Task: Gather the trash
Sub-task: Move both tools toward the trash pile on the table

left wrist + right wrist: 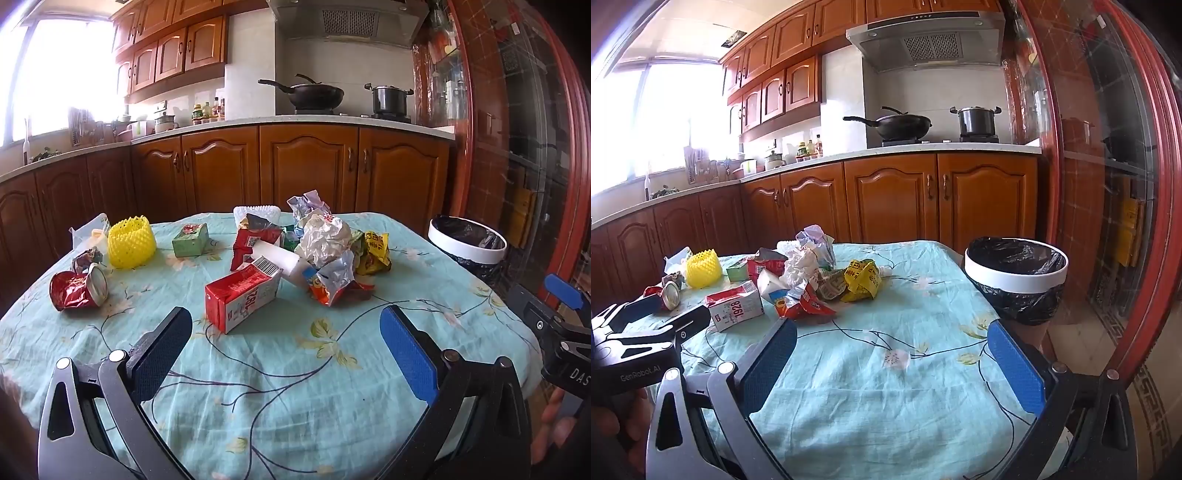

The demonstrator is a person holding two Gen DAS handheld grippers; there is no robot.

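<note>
Trash lies on a table with a light blue floral cloth (280, 376). A red and white carton (242, 301) lies nearest my left gripper (286, 332), which is open and empty just in front of it. Behind it is a heap of crumpled wrappers (325, 240), with a yellow wrapper (375, 253) at its right. A crushed red can (77, 290) lies at the left. My right gripper (892, 347) is open and empty over the cloth (886, 387). A white bin with a black liner (1015, 275) stands off the table's right edge; it also shows in the left wrist view (467, 243).
A yellow foam net (131, 242), a green box (190, 240) and a white foam piece (256, 212) sit at the back of the table. Wooden kitchen cabinets (306, 170) stand behind. A red-framed glass door (1108, 184) is on the right.
</note>
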